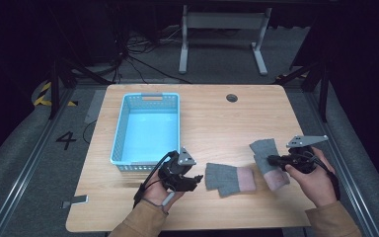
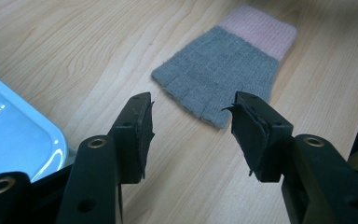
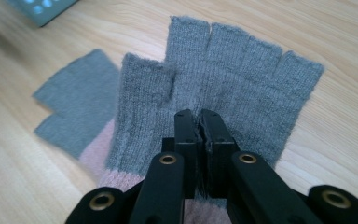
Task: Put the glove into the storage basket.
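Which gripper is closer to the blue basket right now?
Left. The left gripper sits just off the basket's near right corner. The right gripper is across the table, shut on a glove.

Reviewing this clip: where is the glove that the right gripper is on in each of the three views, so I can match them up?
High view: the right-hand glove lies near the table's right edge, under the right gripper.
Left gripper view: I can't place it here; the glove ahead of the open jaws is the other glove.
Right gripper view: it spreads across the centre, the jaws closed over its palm.
Shared landmark: the other glove.
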The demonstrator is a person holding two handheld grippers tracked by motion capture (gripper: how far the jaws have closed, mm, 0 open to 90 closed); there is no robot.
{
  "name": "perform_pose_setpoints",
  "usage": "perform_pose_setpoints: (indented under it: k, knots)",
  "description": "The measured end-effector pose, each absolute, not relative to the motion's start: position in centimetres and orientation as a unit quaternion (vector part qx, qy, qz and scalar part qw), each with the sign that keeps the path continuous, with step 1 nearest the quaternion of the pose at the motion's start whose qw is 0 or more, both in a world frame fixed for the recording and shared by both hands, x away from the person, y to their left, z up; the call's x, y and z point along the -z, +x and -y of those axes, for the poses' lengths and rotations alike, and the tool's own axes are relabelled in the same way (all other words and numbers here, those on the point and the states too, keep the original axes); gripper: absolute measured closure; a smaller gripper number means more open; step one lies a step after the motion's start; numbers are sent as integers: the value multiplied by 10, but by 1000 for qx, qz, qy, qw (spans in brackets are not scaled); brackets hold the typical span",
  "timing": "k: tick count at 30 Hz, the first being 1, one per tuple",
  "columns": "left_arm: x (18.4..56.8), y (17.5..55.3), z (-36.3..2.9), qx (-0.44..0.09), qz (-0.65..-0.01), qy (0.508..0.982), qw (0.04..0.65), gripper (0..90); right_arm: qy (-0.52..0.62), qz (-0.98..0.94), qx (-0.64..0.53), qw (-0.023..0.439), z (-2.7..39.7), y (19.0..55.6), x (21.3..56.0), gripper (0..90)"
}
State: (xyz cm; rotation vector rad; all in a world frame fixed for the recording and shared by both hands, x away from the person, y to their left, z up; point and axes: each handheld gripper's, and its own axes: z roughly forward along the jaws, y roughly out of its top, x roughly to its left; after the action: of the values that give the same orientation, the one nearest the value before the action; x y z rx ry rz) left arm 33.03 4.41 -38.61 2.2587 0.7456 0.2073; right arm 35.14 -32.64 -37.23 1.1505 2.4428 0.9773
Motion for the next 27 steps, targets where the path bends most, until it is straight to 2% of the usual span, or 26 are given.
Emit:
perform_pose_setpoints:
  k: [19,27]
  knots:
    - [390,328,-39,-68,-282,867,405,495,265,-902,-326,100,273,342,386,866]
    - [392,325,-36,-88,-270,868,406,504,234,-913,-322,90,262,342,397,866]
